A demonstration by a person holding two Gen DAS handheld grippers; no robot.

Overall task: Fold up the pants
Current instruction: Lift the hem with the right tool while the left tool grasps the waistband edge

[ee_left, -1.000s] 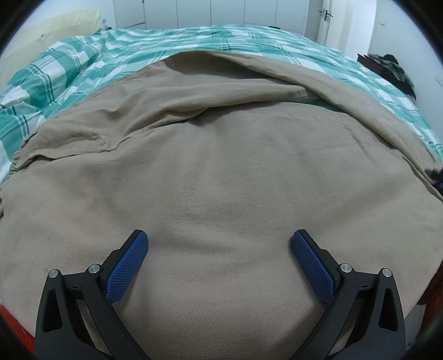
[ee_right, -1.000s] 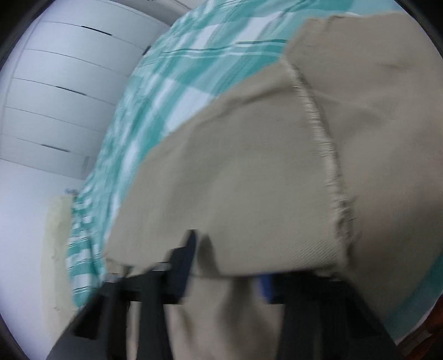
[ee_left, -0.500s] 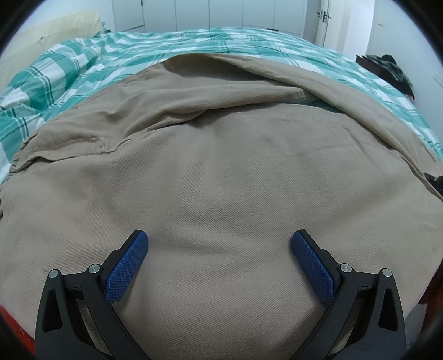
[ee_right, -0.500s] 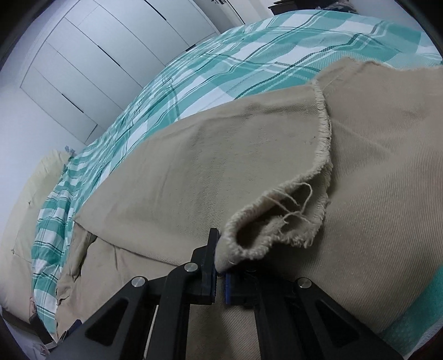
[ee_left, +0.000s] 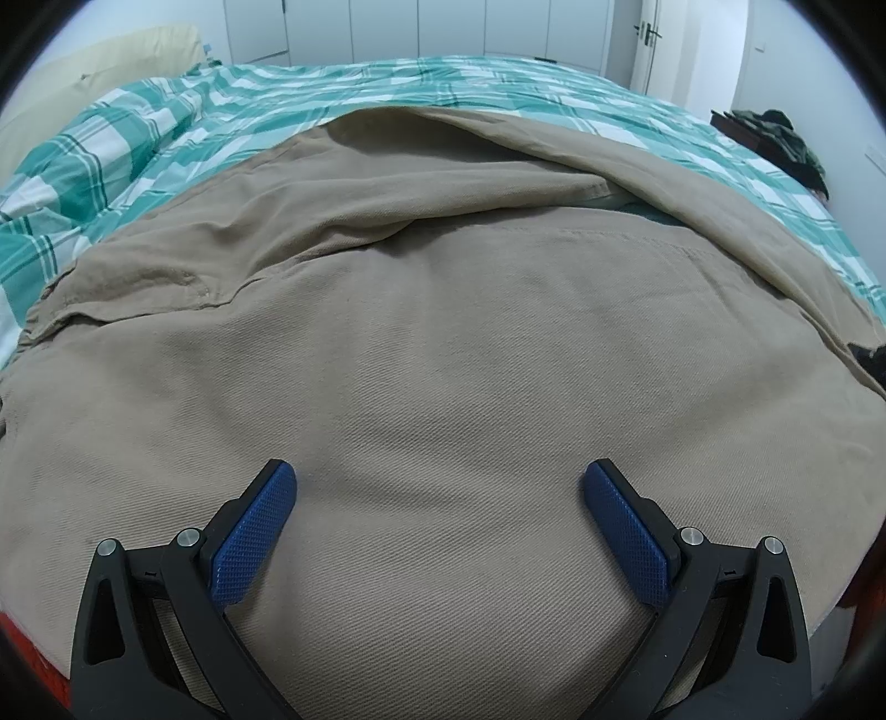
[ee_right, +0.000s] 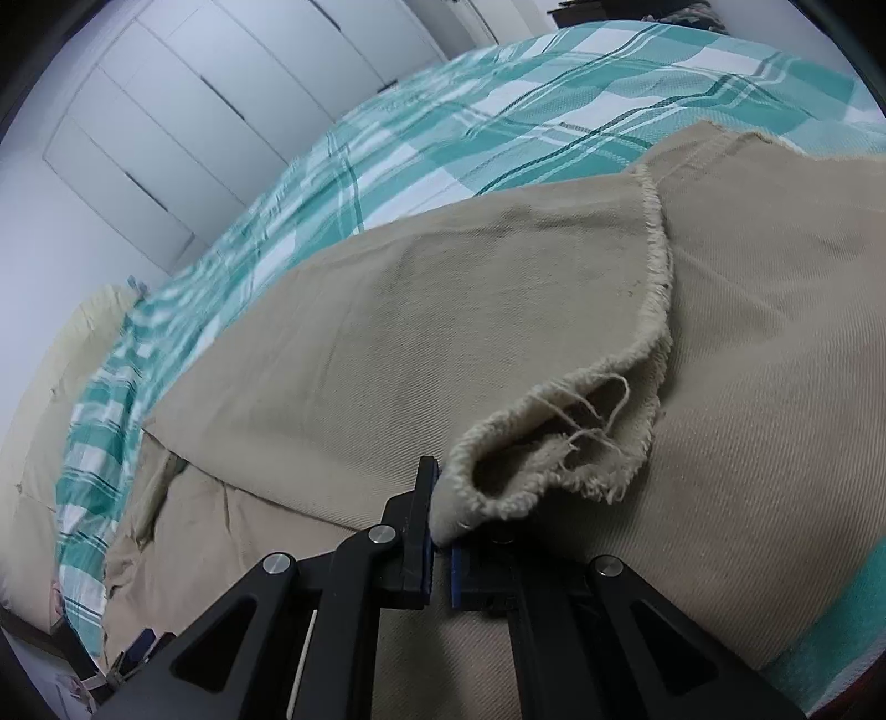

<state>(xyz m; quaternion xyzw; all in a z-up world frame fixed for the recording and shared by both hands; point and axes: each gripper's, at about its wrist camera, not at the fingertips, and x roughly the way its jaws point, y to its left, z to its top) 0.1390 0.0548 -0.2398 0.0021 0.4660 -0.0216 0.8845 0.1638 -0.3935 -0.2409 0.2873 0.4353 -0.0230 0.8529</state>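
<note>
Khaki pants (ee_left: 443, 343) lie spread on a bed with a green-and-white checked cover (ee_left: 138, 133). My left gripper (ee_left: 437, 498) is open just above the wide flat part of the pants, empty. In the right wrist view my right gripper (ee_right: 440, 540) is shut on the frayed hem (ee_right: 554, 443) of one pant leg (ee_right: 443, 310), which lies folded over the other khaki layer (ee_right: 775, 443). The left gripper's blue pads show faintly at the lower left of the right wrist view (ee_right: 144, 648).
White wardrobe doors (ee_right: 183, 122) stand beyond the bed. A cream pillow (ee_left: 99, 66) lies at the head. A dark pile of clothes (ee_left: 775, 133) sits at the far right. A white door (ee_left: 648, 39) is in the back corner.
My right gripper has carried the frayed hem across and lowered it onto the other leg, then steadied. The left gripper has stayed nearly still, open over the pants.
</note>
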